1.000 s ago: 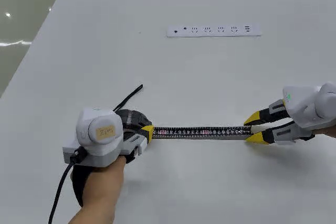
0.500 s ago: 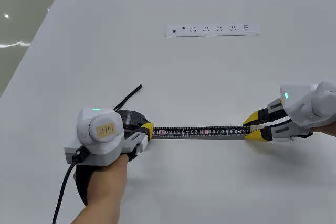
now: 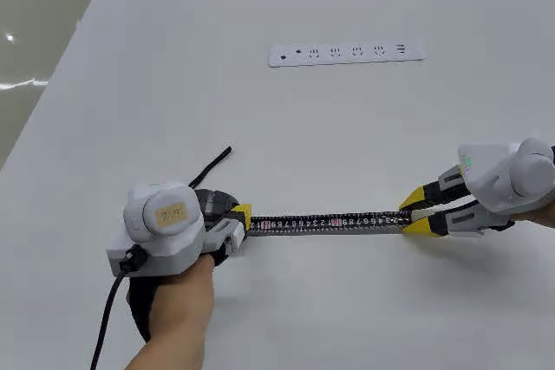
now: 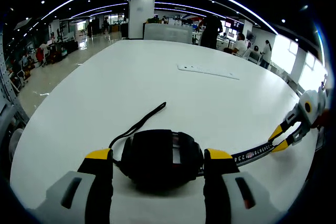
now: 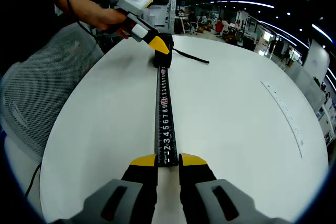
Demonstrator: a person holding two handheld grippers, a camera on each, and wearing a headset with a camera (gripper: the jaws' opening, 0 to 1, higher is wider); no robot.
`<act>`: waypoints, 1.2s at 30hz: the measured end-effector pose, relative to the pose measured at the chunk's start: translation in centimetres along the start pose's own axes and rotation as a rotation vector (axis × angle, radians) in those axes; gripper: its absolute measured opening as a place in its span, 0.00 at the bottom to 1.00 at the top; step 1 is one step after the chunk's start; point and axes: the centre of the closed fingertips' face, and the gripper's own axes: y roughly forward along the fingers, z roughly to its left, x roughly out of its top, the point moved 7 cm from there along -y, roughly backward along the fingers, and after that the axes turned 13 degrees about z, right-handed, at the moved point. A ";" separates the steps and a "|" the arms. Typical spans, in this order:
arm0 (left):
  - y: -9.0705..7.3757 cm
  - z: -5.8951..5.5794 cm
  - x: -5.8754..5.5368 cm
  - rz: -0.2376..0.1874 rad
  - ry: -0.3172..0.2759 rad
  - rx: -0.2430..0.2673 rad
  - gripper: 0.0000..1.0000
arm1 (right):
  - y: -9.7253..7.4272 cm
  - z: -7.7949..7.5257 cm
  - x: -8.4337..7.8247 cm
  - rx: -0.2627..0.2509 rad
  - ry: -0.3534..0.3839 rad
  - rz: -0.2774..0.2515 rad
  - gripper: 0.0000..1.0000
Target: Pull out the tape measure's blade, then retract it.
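Observation:
A black tape measure case (image 4: 161,157) rests on the white table between the yellow-tipped jaws of my left gripper (image 4: 158,156), which is shut on it; the case (image 3: 217,207) also sits at lower left in the head view. Its dark blade (image 3: 329,222) with printed numbers runs flat across the table to my right gripper (image 3: 412,212), shut on the blade's end. Along the right gripper view the blade (image 5: 166,114) stretches from my right gripper (image 5: 168,160) away to the case (image 5: 164,43). A black wrist strap (image 3: 212,165) trails from the case.
A white power strip (image 3: 347,52) lies flat at the far side of the table. The left table edge (image 3: 61,84) drops to a glossy floor. A black cable (image 3: 108,322) hangs from the left gripper. People and desks fill the background.
Both grippers and the drawn-out blade keep the same hold and length. The head camera has shifted slightly, so the whole scene sits a little lower and left.

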 end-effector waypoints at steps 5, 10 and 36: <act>0.3 -0.2 0.2 0.012 0.002 -0.011 0.63 | 0.0 0.0 0.0 0.000 0.000 -0.003 0.15; 0.2 -0.2 0.2 0.012 0.003 -0.008 0.62 | 0.0 0.0 0.0 0.001 -0.007 0.001 0.15; -0.2 -0.2 0.5 0.031 0.016 0.023 0.58 | -0.1 -0.1 -0.1 -0.011 -0.013 0.002 0.14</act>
